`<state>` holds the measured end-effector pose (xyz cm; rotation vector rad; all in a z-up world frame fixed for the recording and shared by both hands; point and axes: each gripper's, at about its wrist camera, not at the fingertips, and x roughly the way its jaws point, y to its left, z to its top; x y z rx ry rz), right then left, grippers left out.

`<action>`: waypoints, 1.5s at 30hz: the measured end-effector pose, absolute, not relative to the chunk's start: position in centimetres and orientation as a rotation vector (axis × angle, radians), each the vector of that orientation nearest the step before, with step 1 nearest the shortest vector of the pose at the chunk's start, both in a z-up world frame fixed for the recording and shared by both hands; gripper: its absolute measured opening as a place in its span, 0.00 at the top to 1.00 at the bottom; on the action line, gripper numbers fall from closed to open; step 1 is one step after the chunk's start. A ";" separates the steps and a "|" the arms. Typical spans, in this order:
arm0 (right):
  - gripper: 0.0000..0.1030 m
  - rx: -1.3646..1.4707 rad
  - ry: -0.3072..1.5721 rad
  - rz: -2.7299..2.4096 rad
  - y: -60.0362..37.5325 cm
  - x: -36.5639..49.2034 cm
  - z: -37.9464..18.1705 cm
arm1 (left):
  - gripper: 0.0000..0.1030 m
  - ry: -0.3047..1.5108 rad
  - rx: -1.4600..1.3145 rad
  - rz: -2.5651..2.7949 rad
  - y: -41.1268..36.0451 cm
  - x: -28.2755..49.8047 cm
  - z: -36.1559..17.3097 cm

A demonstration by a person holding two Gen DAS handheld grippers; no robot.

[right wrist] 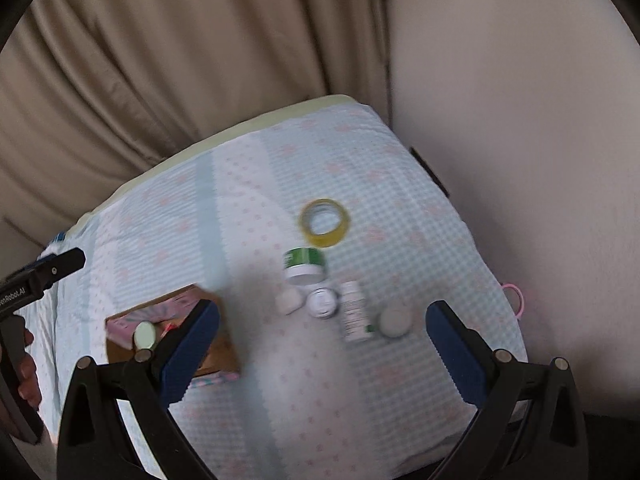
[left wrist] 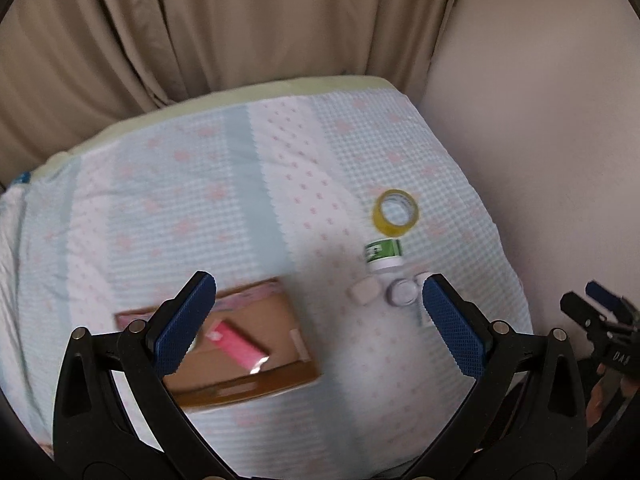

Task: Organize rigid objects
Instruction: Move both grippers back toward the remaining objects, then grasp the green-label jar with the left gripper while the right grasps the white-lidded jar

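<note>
An open cardboard box [left wrist: 256,364] [right wrist: 216,356] lies on the bed's quilt; a pink packet [left wrist: 236,340] and a pale green round lid [right wrist: 145,335] show inside it. To its right sit a yellow tape roll [left wrist: 396,213] [right wrist: 325,222], a green-labelled jar [left wrist: 382,255] [right wrist: 305,265], a small white block [left wrist: 364,290] [right wrist: 288,301], a round white tin [left wrist: 404,292] [right wrist: 322,302], a white bottle lying down [right wrist: 354,312] and a white round cap [right wrist: 396,322]. My left gripper [left wrist: 318,320] hovers open above the box. My right gripper [right wrist: 322,350] hovers open near the small items, holding nothing.
The quilt [left wrist: 200,200] [right wrist: 400,200] covers a bed that ends at beige curtains [left wrist: 200,32] behind and a wall [right wrist: 520,120] on the right. A pink hair tie [right wrist: 516,300] hangs at the bed's right edge. A person's hand [right wrist: 28,376] holds the left gripper's handle.
</note>
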<state>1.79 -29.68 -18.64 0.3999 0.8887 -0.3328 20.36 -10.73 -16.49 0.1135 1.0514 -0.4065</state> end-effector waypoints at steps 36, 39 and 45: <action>0.26 1.191 1.134 -0.760 -42.3 6.6 -48.6 | 0.08 1.491 0.340 -0.390 -32.8 31.1 -47.2; 0.27 1.229 1.133 -0.775 -41.8 6.5 -49.6 | 0.24 1.519 0.333 -0.383 -32.7 31.3 -48.1; 0.38 1.243 1.117 -0.814 -41.8 6.5 -50.4 | 0.31 1.576 0.327 -0.372 -32.7 31.5 -49.5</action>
